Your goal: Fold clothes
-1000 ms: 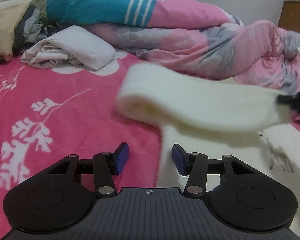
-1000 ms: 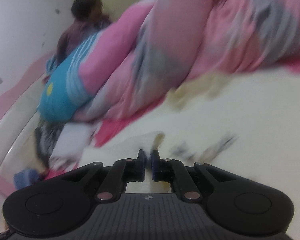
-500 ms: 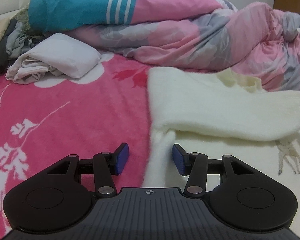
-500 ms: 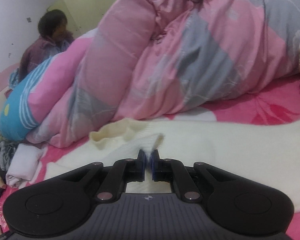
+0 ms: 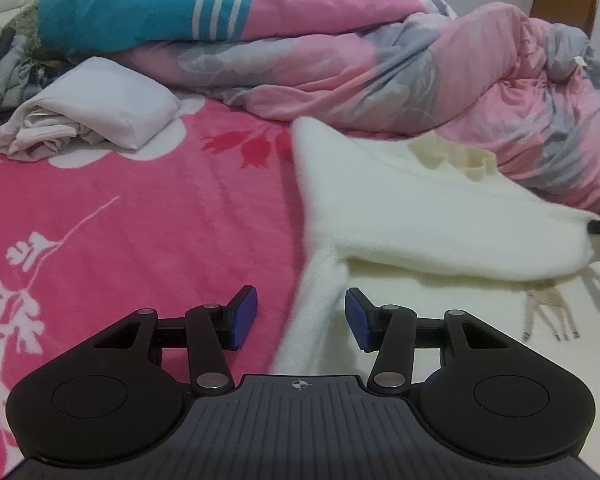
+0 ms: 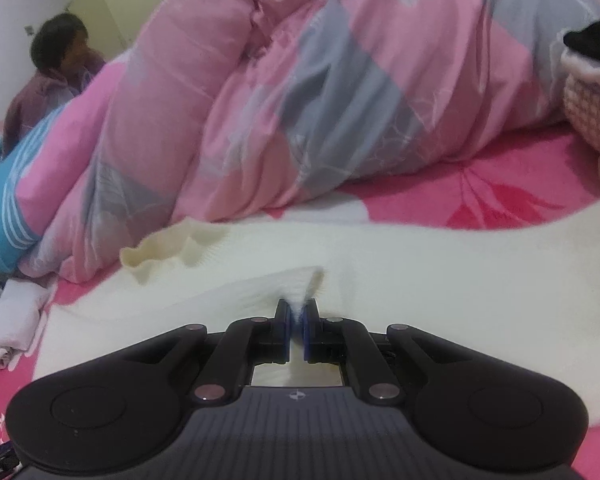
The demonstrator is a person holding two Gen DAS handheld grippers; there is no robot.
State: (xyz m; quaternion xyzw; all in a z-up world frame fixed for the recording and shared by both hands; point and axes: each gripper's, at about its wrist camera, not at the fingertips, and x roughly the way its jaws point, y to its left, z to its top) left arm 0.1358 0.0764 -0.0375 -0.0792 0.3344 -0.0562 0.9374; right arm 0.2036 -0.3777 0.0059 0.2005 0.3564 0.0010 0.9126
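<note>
Pink bed [image 5: 120, 216], one cream sweater [image 5: 420, 208], left hand-held gripper [image 5: 302, 318] agape, right hand-held gripper [image 6: 297, 330] pinching sweater

A: Item?
B: One cream-white fluffy sweater [image 5: 412, 216], small giraffe-like motif [image 5: 548, 308] on the front.
A: Condition?
B: Spread flat on the bed; one sleeve folded across the body, ribbed collar [image 6: 168, 246] lying against the heaped quilt. Part-folded.
</note>
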